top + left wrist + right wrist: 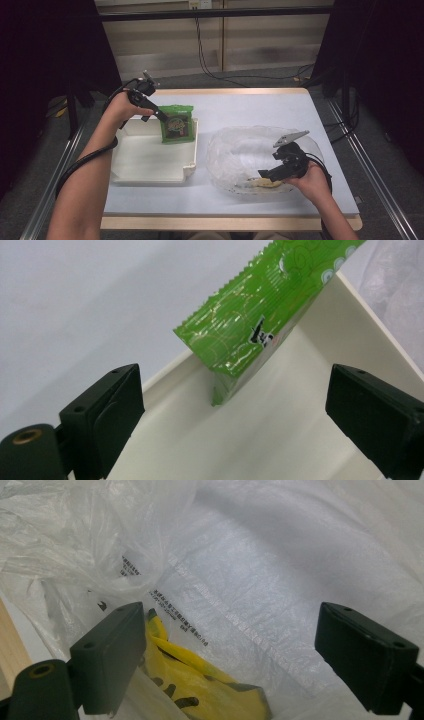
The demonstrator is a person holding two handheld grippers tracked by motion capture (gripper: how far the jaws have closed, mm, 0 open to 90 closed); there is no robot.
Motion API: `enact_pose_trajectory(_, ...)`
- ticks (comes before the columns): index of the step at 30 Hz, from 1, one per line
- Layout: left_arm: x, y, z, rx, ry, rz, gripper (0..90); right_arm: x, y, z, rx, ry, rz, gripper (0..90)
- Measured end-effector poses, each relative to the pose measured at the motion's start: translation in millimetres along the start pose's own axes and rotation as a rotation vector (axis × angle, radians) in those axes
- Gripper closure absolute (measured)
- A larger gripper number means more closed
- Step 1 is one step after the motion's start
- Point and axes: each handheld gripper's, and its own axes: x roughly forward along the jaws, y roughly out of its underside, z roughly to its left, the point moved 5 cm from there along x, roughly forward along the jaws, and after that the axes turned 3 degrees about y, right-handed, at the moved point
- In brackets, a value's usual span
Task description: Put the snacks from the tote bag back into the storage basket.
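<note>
green packet: stands upright in the white tray, at its far right corner, leaning on the wall; lower edge on the tray floor.
packet look: glossy green foil, serrated sealed edge, swirl print, small black-and-white logo; in the left gripper view it runs diagonal, low left corner to upper right.
key relation: packet lies straight ahead of the left gripper, centred betw. the two black jaws but beyond their tips; long axis tilted vs the jaw line, thin edge toward the tool.
left gripper state: jaws wide apart, nothing betw. them; tip looks just at the packet's top left in the high view, contact can't tell.
nearer hand: left, by far; right is well apart, over at the bag.
yellow item: looks like a banana peel w/ dark marks, low in the clear plastic bag, near edge.
right gripper: inside the bag mouth, jaws spread wide, gripping nothing; yellow item just beside its left jaw.
judgement: next move prob. turns on the left gripper & packet — push in to close, or back off.
</note>
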Motion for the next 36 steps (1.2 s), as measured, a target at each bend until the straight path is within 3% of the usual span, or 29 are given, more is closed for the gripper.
enact_pose_trajectory(3,0.8,4.6,0.5,0.015,0.002,0.016,8.3,1.0,-1.0,1.2,-0.003,0.002,0.008,13.0)
enact_pose_trajectory(10,5.1,15.2,-1.5,-0.003,0.011,0.015,8.1,3.3,-0.1,2.3,-0.007,0.002,0.017,13.1)
enact_pose_trajectory(12,5.6,18.1,-1.8,0.012,0.016,0.026,8.1,4.0,0.5,1.3,-0.005,-0.002,0.014,13.0)
enact_pose_trajectory(14,7.2,19.6,-3.9,-0.001,0.012,0.009,8.1,4.0,0.9,0.4,-0.005,0.001,0.014,13.0)
enact_pose_trajectory(15,7.0,20.6,-3.4,0.019,0.014,0.018,8.1,3.6,0.9,0.5,-0.001,0.001,0.014,13.1)
enact_pose_trajectory(20,9.5,22.6,-7.0,0.009,0.024,0.01,8.0,0.6,-0.6,0.7,-0.002,0.003,0.006,13.0)
enact_pose_trajectory(21,8.9,23.5,-6.0,0.032,0.025,0.024,8.0,-0.1,-0.6,0.8,-0.001,0.008,0.008,13.0)
enact_pose_trajectory(25,10.0,24.3,-9.3,0.034,0.032,0.008,8.1,-0.8,-1.1,0.8,-0.001,0.006,0.003,13.1)
enact_pose_trajectory(26,11.2,24.2,-10.9,0.016,0.028,-0.009,8.1,-0.7,-1.4,1.0,-0.001,0.005,0.003,13.0)
enact_pose_trajectory(27,10.1,25.2,-10.4,0.048,0.027,0.009,8.1,-0.5,-1.8,1.0,-0.002,0.005,0.001,13.0)
enact_pose_trajectory(32,11.4,29.0,-14.4,0.033,0.037,-0.02,8.4,1.6,-3.0,1.2,-0.011,-0.002,-0.001,13.0)
enact_pose_trajectory(36,12.9,32.9,-17.3,0.05,0.04,-0.025,8.7,0.3,-5.6,1.6,-0.008,-0.002,-0.007,13.0)
